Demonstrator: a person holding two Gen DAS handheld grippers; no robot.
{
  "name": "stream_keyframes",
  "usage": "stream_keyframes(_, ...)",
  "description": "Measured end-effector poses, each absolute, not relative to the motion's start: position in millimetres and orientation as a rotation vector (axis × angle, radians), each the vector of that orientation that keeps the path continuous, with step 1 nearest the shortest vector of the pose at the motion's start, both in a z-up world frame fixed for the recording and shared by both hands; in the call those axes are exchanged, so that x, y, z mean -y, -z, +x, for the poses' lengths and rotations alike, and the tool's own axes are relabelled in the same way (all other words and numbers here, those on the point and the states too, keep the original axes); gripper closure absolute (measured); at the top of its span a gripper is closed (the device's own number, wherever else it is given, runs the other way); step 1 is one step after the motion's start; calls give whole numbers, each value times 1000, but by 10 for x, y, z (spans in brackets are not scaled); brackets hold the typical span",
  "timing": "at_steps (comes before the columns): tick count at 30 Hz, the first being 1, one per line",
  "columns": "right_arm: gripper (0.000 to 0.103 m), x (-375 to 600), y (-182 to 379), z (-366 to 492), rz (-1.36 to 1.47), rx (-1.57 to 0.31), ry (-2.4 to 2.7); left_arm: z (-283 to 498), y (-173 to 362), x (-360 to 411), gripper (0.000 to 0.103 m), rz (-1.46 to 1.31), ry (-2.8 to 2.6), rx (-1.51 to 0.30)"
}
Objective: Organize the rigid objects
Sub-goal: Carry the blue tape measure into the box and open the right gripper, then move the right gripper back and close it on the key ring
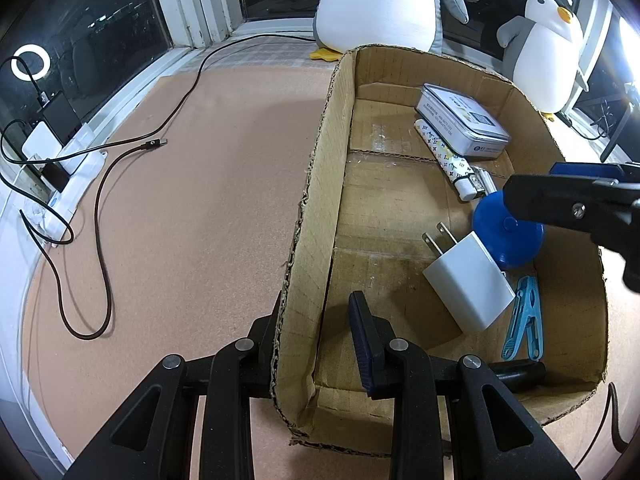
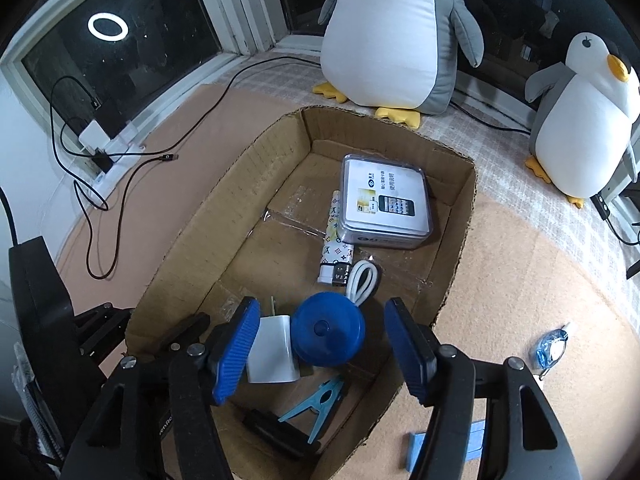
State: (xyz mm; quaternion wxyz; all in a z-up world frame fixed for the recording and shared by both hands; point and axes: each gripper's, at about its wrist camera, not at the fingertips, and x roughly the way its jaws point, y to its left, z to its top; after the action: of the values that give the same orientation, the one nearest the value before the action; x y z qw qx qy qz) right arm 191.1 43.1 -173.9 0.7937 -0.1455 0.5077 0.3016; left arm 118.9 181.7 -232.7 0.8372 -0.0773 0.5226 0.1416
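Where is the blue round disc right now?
The blue round disc lies on the floor of the cardboard box, between the open fingers of the right gripper but untouched. It leans on the white charger plug, with the white coiled cable just beyond.

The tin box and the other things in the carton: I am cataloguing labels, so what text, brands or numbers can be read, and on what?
Tin box: printed lines and a phone picture on the lid, a number line on its side; too small and blurred to read.
Patterned lighter: repeated monogram marks, not legible.
Right gripper body: partial letters, unreadable.
White charger, blue disc: no text.
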Motion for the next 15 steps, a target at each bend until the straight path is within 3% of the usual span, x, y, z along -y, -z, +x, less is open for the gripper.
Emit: stream_keyframes(15,42,258,1317,1901,-142,-1078,-622,1191,2332,-1827,73,-159,-302,-1105)
